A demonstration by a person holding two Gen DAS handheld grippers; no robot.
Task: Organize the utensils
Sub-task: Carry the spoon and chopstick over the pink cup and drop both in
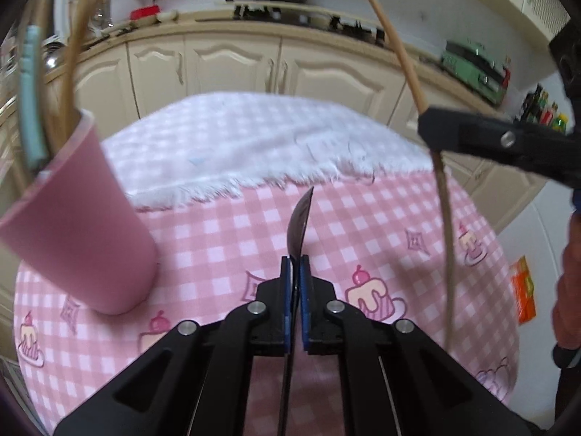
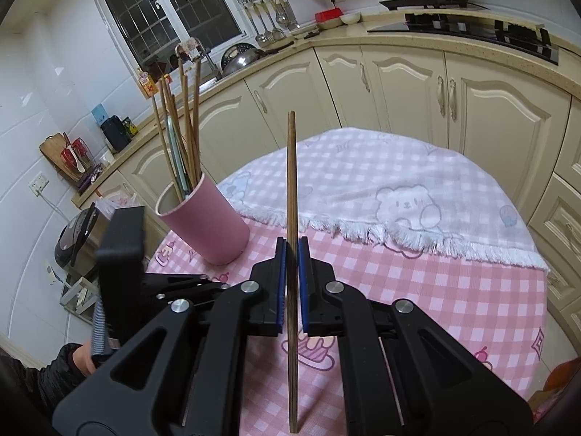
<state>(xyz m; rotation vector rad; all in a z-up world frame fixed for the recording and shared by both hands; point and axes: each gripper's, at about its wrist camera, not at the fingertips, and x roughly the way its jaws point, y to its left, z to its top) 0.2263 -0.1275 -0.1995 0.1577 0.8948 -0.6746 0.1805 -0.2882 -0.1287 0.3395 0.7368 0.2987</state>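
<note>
My left gripper [image 1: 297, 259] is shut on a dark metal spoon [image 1: 300, 218] seen edge-on, its bowl sticking up past the pads and its handle running down between them, above the pink checked tablecloth [image 1: 225, 239]. A pink cup [image 1: 83, 239] stands close at the left, holding several chopsticks [image 2: 185, 134] and a pale blue utensil [image 1: 31, 91]. My right gripper [image 2: 290, 243] is shut on a single wooden chopstick [image 2: 291, 178] held upright. In the left wrist view that right gripper [image 1: 434, 129] hangs at the right with the chopstick [image 1: 445, 210]. The pink cup [image 2: 207, 225] is left of it.
A white fringed towel [image 2: 381, 196] with bear prints covers the far half of the round table. Cream kitchen cabinets [image 2: 399, 87] and a worktop curve behind it. The left gripper's body [image 2: 121, 247] and a hand sit at the left. An orange packet [image 1: 523, 290] lies off the table's right edge.
</note>
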